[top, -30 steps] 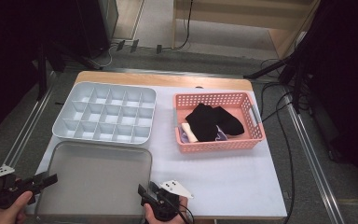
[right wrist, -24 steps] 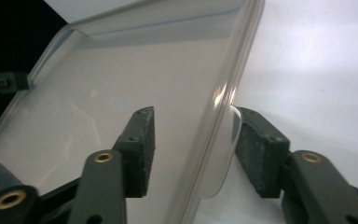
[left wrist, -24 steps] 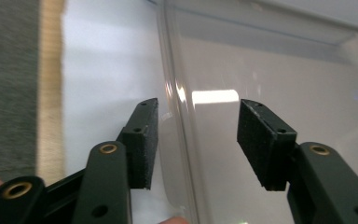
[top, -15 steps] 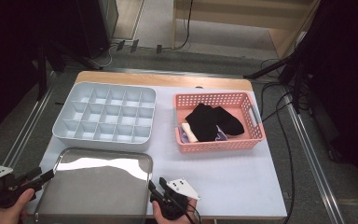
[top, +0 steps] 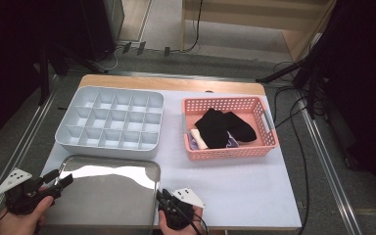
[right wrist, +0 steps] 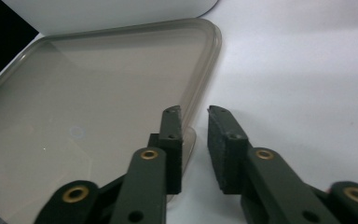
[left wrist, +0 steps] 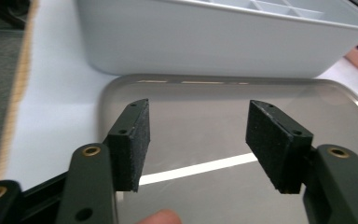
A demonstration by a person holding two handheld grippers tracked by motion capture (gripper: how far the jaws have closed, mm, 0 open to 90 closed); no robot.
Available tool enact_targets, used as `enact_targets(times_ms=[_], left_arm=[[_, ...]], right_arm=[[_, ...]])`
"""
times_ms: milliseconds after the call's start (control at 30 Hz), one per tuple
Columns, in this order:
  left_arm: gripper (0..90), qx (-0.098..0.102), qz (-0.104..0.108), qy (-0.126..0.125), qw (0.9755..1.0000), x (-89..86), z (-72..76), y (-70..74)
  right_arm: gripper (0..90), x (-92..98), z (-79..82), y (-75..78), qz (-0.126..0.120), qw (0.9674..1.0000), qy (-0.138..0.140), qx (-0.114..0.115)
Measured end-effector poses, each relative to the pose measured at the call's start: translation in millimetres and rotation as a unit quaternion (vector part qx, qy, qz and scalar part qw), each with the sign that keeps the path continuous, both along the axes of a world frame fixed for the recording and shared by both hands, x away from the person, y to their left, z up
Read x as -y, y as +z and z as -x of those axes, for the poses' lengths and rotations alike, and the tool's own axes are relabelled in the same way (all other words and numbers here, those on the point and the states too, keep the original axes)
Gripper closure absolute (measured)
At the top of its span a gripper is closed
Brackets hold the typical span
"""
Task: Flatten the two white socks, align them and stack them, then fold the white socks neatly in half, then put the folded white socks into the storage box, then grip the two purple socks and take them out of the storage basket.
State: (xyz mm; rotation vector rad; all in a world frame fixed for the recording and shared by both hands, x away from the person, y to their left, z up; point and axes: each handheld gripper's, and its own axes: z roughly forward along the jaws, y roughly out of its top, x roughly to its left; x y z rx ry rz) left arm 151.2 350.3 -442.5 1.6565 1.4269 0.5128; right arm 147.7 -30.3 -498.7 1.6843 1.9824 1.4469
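Right tool (top: pixel 165 199) at the near right edge of the flat translucent grey plastic lid (top: pixel 105 193), jaws just closing with a narrow gap, lid tab between them, left tool (top: pixel 61 178) released over its left edge, jaws just widening, lid flat on white counter (top: pixel 235 186), grey compartment tray (top: pixel 112 122) behind, pink basket (top: pixel 230 128) far right.

A: Upper left of the high view? 
B: A pale grey compartment box (top: pixel 103 149), its cells in a regular grid; it stands on the white table sheet (top: pixel 235 186).

A: And to its right? 
B: A pink perforated basket (top: pixel 230 154), just beside the box but apart from it; inside lie black socks (top: pixel 215 128) over a white piece (top: pixel 199 138) and a purple piece (top: pixel 232 143).

A: Beyond the sheet? 
B: The table's wooden edge (top: pixel 176 84) at the far side; a metal rail (top: pixel 333 181) along the right; black cables (top: pixel 298 127) on the grey floor.
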Motion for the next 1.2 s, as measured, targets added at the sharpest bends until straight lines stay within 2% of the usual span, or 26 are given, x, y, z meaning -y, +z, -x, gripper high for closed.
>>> enact_targets(times_ms=[67,167,300,400,433,467,533,633,700,833,867,933,1000,1067,1133,1200], left_arm=[[41.9,0.000,0.000,-0.008,1.0000,8.9,-2.9,1.6],[41.3,0.001,0.001,-0.018,0.9998,20.7,-8.6,3.8],[41.0,0.003,0.003,-0.029,0.9996,36.3,-17.3,7.1],[41.5,0.006,-0.004,-0.040,0.9992,51.6,-24.1,8.3],[41.5,0.007,-0.009,-0.044,0.9990,56.7,-26.3,8.7],[41.3,0.008,-0.009,-0.047,0.9988,61.8,-28.5,8.9],[40.7,0.012,-0.007,-0.054,0.9985,70.6,-33.0,9.0],[39.6,0.012,-0.008,-0.062,0.9980,81.9,-39.2,7.7],[38.7,0.014,-0.005,-0.070,0.9974,88.3,-41.8,5.8],[37.0,0.016,-0.011,-0.083,0.9964,97.1,-44.1,2.3],[37.0,0.017,-0.009,-0.085,0.9962,98.5,-44.5,2.1],[37.0,0.020,-0.002,-0.089,0.9958,101.4,-45.1,1.4],[36.6,0.021,0.002,-0.096,0.9952,104.5,-45.9,0.2],[36.4,0.019,0.007,-0.103,0.9945,108.5,-46.7,-1.6],[35.0,0.017,0.013,-0.113,0.9933,113.9,-47.2,-3.4],[33.4,0.019,-0.001,-0.122,0.9923,119.9,-47.3,-5.4]], right_arm=[[65.8,2.6,-2.4,2.1,0.003,1.0000,0.004,0.004],[65.1,13.4,-6.7,10.5,0.016,0.9999,-0.001,0.004],[64.1,33.2,-16.0,22.6,0.007,0.9999,0.001,0.012],[65.8,46.6,-23.1,31.0,0.004,0.9996,0.007,0.027],[65.0,49.6,-24.6,33.0,0.015,0.9991,0.009,0.038],[64.0,51.7,-25.3,35.0,0.027,0.9986,0.010,0.044],[62.1,56.2,-27.2,36.4,0.041,0.9965,0.016,0.071],[57.5,62.2,-30.1,37.5,0.069,0.9933,0.018,0.091],[54.8,67.3,-31.6,37.7,0.076,0.9924,0.014,0.096],[48.1,81.5,-35.5,37.4,0.089,0.9873,0.006,0.132],[47.1,84.4,-36.2,37.3,0.086,0.9874,0.008,0.132],[46.2,90.7,-37.4,37.6,0.078,0.9896,0.007,0.121],[42.4,96.2,-38.7,39.3,0.080,0.9891,0.014,0.123],[41.3,103.9,-38.5,42.1,0.084,0.9879,0.004,0.130],[39.5,113.7,-39.7,44.1,0.074,0.9889,-0.007,0.129],[37.8,123.5,-40.9,46.1,0.074,0.9890,-0.016,0.127]])
